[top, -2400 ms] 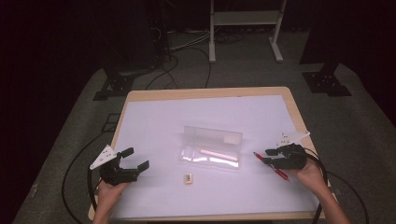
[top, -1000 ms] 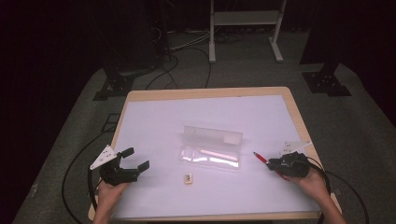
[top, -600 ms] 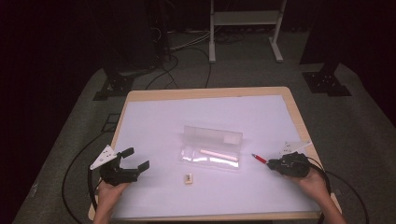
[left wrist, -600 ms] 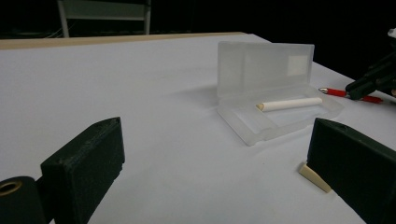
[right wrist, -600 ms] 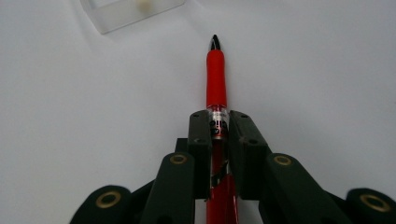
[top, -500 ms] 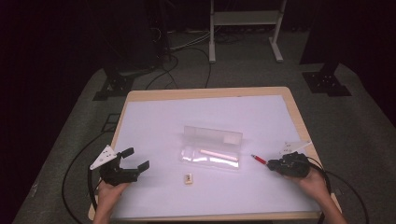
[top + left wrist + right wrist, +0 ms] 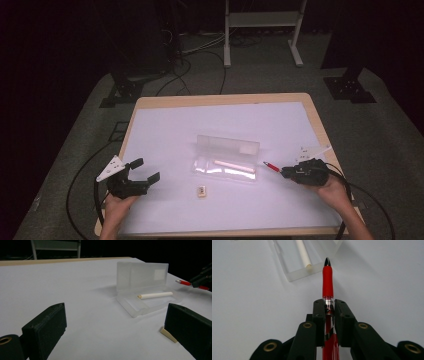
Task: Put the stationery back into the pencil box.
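The right gripper (image 7: 328,308) is clamped on a red pen (image 7: 328,281), jaws pressed to the clear barrel just behind the rubber grip, tip pointing ahead at the open case (image 7: 227,160) mid-table. The pen looks light and stiff, its smooth barrel likely slippery, so a hold near the rubber sleeve seems safest. It hangs close by the table's (image 7: 300,120) right edge, tip just short of the case. The left gripper (image 7: 141,172) waits with jaws apart near the front left corner.

Table surface (image 7: 165,135) brightly lit, slightly overexposed; surroundings dark. Soft shadows under the case (image 7: 140,285). Near jaws slightly blurred.
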